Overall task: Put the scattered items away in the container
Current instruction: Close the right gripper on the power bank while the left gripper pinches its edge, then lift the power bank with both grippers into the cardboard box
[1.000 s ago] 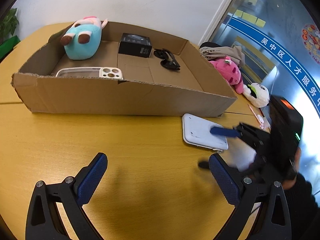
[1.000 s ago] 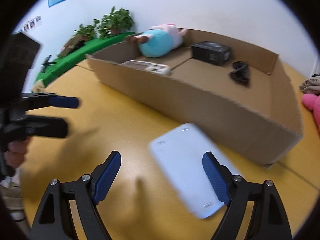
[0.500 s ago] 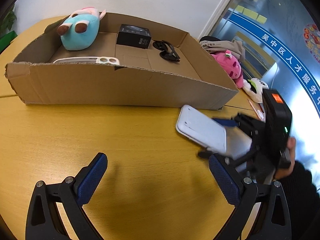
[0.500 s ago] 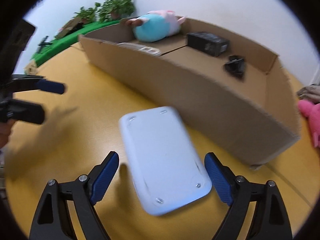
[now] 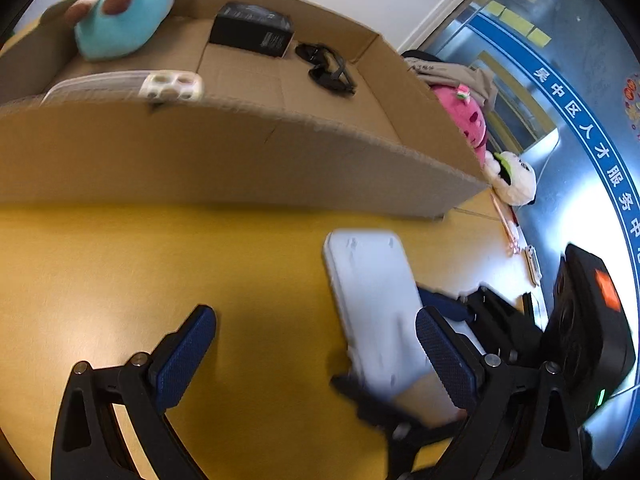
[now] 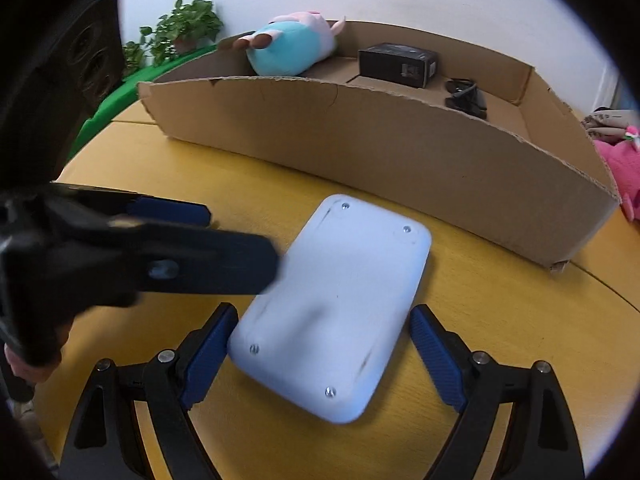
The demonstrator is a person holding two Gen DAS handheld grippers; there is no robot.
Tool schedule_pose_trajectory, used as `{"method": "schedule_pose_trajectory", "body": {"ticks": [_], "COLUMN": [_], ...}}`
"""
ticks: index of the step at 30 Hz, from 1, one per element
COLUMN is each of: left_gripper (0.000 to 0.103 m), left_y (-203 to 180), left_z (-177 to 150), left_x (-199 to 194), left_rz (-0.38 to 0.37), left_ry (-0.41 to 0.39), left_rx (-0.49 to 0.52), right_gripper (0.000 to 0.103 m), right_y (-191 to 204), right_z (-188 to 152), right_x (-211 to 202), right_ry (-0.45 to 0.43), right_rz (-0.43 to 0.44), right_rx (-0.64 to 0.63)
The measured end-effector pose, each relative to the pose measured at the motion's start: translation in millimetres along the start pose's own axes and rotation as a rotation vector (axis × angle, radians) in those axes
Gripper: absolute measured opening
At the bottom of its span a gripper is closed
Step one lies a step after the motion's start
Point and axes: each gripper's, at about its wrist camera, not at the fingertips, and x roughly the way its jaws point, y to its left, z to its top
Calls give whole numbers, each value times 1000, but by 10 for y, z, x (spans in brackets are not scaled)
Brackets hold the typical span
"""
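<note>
Presently, from the left wrist view, the left gripper is seen with its jaws spread wide and nothing pressed between its blue pads, held above the yellow table. A white flat device is seen at about 2 o'clock from the gripper's midpoint, lying screw-side up on the table; its near end is blurred and partly covered by the right-hand pad. The cardboard box is spread across 12 o'clock, just beyond the device's far end. Inside the box a teal plush toy is noted at 11 o'clock, a black carton at 12, dark sunglasses toward 1, and a phone case against the near wall. A pink plush and a white plush are seen outside the box at 2 o'clock. The right gripper's black body is seen at 3 o'clock. From the right wrist view, the right gripper is seen with jaws wide apart and the device lying between them; whether the left-hand pad is touching its edge cannot be told, and the right-hand pad is clear of it. The left gripper's dark finger is seen at 10 o'clock, overlapping the device's edge. The box is seen at 12 o'clock, potted plants at 11.
</note>
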Motion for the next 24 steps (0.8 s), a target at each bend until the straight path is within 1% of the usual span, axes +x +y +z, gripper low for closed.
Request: {"method": "schedule_pose_trajectory", "body": {"ticks": [2,3,4,7,8,10,11,12,15,19,21,23,24], "left_gripper": [100,95,92,77,75,68,55,45,42,40,36,33,32], "left_y": [-24,-45,-71,-166,-194,-218,-211,-199,-136,-132,-150,-186,-225], "left_z": [77,102,121,90,61,12,6,-14,-38,-59,-59,-37,-8], "left_x": [88,115,146,222,241,237,239,245,222,173,88,-15,-96], "left_rz": [-40,-43,-54,-124,-138,-137,-144,-146,-174,-175,-178,-199,-196], "left_ry": [4,6,14,55,66,55,56,62,75,72,62,48,33], "left_rx": [9,16,23,43,50,55,49,41,11,10,19,29,42], "right_gripper": [87,85,80,73,72,72,72,72,71,71,71,71,71], "right_y": [41,50,46,57,69,66,45,30,15,102,158,201,143], "right_z": [-14,-36,-47,-128,-157,-205,-233,-248,-321,-407,-421,-414,-305], "right_x": [7,-3,-13,-76,-99,-139,-168,-185,-242,-304,-341,-420,-426], "right_ry": [-13,-23,-34,-56,-60,-67,-75,-81,-90,-101,-108,-126,-132], "right_rz": [-32,-41,-44,-37,-35,-29,-16,-6,5,8,1,-5,0], "right_rx": [2,6,7,14,12,32,57,73,111,129,129,126,130]}}
